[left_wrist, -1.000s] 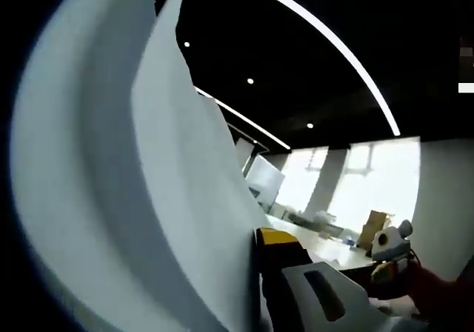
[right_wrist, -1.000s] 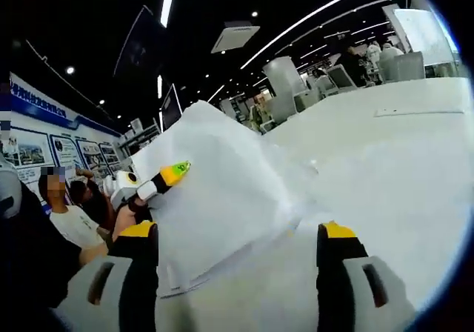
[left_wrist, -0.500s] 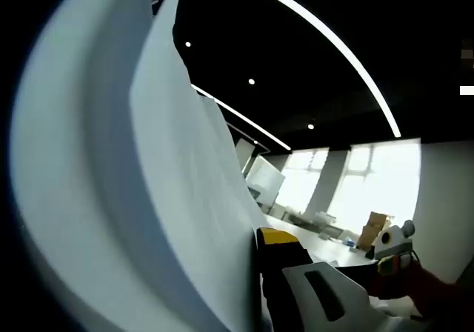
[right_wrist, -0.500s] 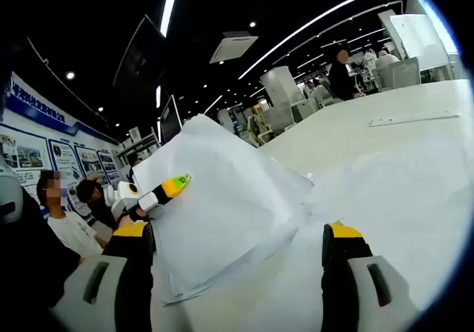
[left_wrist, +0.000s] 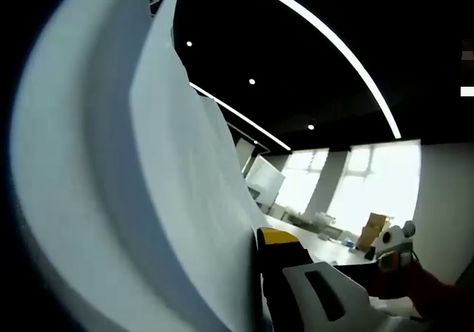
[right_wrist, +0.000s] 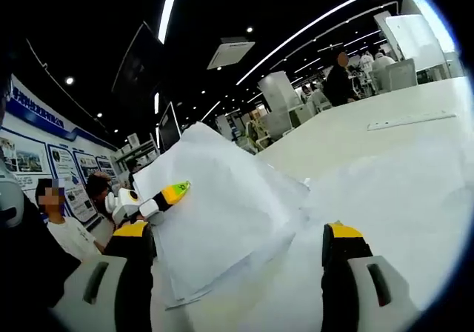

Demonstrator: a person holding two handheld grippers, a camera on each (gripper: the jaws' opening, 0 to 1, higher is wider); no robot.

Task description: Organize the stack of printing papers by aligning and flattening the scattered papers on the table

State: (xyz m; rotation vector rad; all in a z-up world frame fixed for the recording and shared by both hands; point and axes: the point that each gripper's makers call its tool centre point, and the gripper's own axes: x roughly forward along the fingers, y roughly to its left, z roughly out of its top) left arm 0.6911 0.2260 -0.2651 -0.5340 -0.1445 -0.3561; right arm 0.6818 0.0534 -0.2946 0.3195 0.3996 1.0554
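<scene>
the left gripper (right_wrist: 159, 196) holds the papers (right_wrist: 222, 210) by their edge, jaws pinched on them, sheets rising left of its jaws and lifted off the table (right_wrist: 385, 176). loose sheets could slip or crease if that pinch eases. the right gripper (right_wrist: 237, 273) points level, jaws wide and empty, papers just beyond them.

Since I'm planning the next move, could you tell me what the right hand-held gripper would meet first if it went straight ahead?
Most likely the stack of papers: the right hand-held gripper, jaws wide apart, points at its lower edge on the white table. Depth is hard to judge here.
</scene>
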